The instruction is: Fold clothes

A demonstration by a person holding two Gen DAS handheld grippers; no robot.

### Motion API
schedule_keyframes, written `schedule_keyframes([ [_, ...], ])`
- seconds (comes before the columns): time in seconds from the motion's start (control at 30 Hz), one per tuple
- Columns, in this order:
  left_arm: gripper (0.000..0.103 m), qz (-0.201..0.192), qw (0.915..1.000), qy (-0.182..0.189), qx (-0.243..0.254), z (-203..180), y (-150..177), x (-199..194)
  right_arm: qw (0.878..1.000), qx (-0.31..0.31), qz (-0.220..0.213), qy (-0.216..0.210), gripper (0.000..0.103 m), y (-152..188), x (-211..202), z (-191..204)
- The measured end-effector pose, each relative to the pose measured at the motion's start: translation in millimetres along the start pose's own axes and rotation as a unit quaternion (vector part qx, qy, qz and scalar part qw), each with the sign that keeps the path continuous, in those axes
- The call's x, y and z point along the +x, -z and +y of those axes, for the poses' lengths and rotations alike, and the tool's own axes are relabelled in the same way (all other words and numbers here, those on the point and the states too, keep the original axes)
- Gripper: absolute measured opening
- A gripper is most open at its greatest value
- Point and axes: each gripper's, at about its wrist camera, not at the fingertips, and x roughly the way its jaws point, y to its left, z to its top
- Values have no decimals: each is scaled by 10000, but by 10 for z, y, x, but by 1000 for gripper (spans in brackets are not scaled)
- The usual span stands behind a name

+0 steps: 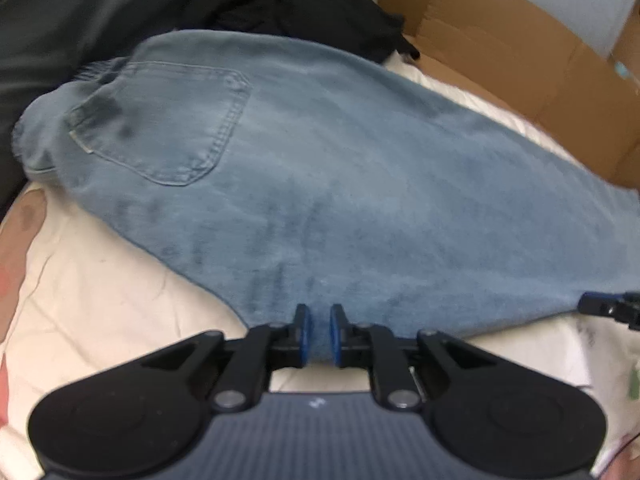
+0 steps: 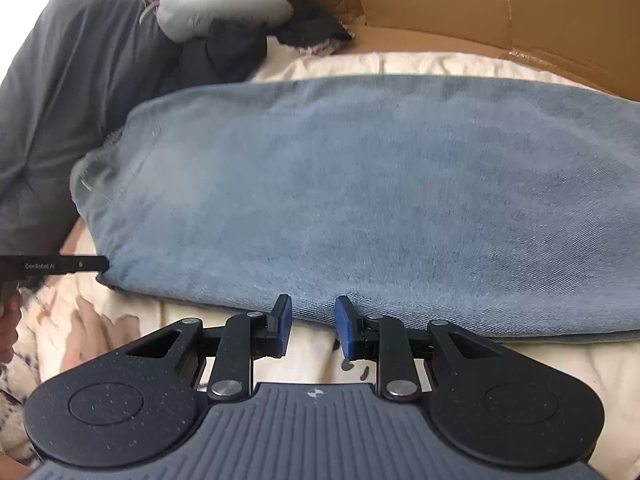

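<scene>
Across the cream bedsheet (image 1: 100,300), seen from the left wrist, the folded jeans (image 1: 340,200) lie flat, back pocket (image 1: 160,120) toward the far left, near the dark pillow (image 1: 60,20). Their near edge reaches the left gripper (image 1: 319,336), and a fold of denim sits between its blue pads (image 1: 305,336); the jaws stand narrowly apart, and whether the pads press the cloth I cannot tell. A cardboard box (image 1: 520,60) stands along the bed's far right edge, dark clothes (image 1: 320,12) heaped at its far side. The right gripper's tip (image 1: 608,308) shows at the jeans' near right edge.

From the right wrist, the jeans (image 2: 360,200) span the bedsheet (image 2: 580,368) left to right. The right gripper (image 2: 312,328) hovers at their near edge, jaws spread, its fingertips overlapping the denim hem and bare sheet between the pads. The left gripper (image 2: 56,266) meets the jeans' near left corner. Beyond lie the pillow (image 2: 80,60) and cardboard box (image 2: 480,0).
</scene>
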Motion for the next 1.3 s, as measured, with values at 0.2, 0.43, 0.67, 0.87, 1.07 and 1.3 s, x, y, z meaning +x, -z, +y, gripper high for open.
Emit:
schedule_keyframes([
  [0.2,15,-70,9995,-73,297,3,65,117,9996,-169,173,123,29,48,106,-9],
  [0.43,25,-49,9997,-127,-222,160,43,-81,9987,438,-207,145,31,36,-229,-210],
  [0.67,32,-16,9982,-306,-509,336,68,-126,9890,1171,-634,647,35,144,-618,-705],
  [0.87,42,62,9965,-261,-796,396,57,-101,9758,1730,-956,936,35,271,-922,-1015],
  [1.07,53,44,9953,-203,-944,392,32,-99,9499,2555,-1393,1144,39,470,-1170,-1514],
  [1.3,53,156,9948,-231,-981,388,87,-67,9110,3580,-1702,1137,41,671,-1146,-1984],
])
